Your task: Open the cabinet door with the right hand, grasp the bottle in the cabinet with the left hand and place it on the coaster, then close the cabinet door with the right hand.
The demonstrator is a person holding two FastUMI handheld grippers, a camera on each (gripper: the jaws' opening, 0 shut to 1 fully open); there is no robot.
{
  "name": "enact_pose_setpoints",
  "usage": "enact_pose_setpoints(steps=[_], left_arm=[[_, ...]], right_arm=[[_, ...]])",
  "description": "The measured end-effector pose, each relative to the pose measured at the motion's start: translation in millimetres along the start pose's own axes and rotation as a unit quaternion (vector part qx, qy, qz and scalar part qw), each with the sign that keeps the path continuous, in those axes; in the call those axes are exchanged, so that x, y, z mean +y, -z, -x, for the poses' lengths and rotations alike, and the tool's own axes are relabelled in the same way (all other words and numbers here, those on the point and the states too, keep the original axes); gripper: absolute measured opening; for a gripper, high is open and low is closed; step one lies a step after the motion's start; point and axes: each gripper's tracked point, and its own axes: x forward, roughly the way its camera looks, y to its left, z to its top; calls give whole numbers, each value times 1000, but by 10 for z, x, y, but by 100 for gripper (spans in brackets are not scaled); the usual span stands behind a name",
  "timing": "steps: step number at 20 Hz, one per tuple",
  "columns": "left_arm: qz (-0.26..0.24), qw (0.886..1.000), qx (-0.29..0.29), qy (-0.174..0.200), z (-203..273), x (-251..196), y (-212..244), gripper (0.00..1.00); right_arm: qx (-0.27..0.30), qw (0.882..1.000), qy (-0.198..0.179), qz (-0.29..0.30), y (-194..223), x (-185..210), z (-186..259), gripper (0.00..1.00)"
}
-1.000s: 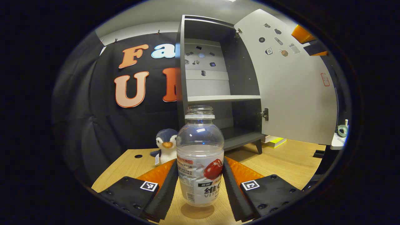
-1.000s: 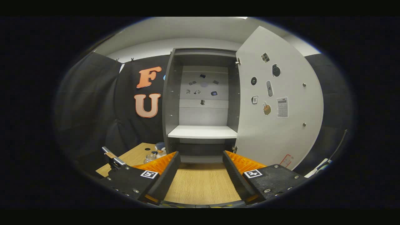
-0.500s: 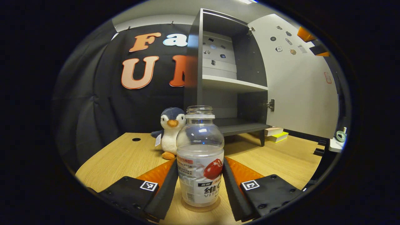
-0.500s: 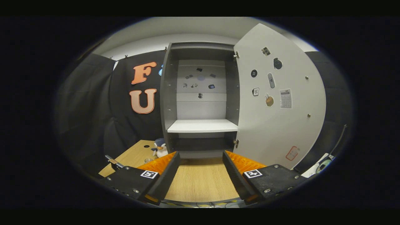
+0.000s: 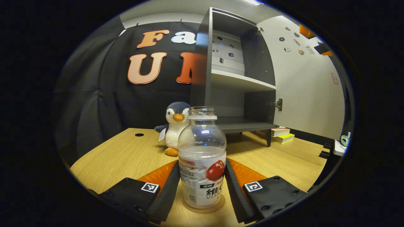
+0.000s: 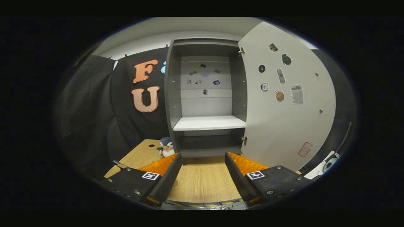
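Note:
A clear, capless bottle [image 5: 202, 164] with a red-fruit label stands upright between the fingers of my left gripper [image 5: 202, 163], which press on both its sides. Its base rests on a round tan coaster [image 5: 218, 206] on the wooden table [image 5: 126, 154]. Behind it the dark cabinet [image 5: 202, 63] stands with its white door [image 5: 309, 88] swung wide to the right. In the right gripper view the cabinet [image 6: 208, 123] and open door [image 6: 284, 119] face me, shelves bare. My right gripper [image 6: 203, 156] is open over the table, holding nothing.
A plush penguin [image 5: 175, 126] sits just behind the bottle, left of the cabinet, and shows small as the penguin [image 6: 165, 148] in the right gripper view. Stacked books [image 5: 284, 135] lie under the open door. A tape roll [image 5: 344, 138] sits at the far right.
The bottle has come down with my left gripper until its base rests on the coaster. The right gripper has drawn back a little from the cabinet, still open.

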Motion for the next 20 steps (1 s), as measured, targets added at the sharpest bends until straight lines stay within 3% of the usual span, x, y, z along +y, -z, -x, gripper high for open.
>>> enact_pose_setpoints(steps=[9, 20], left_arm=[[-15, 1000, -19, -5, -117, -28, 2, 84], [-36, 999, 11, 5, 26, -101, 156, 87]], right_arm=[[21, 1000, -10, 7, 126, 67, -56, 85], [30, 999, -17, 4, 220, 69, -41, 85]])
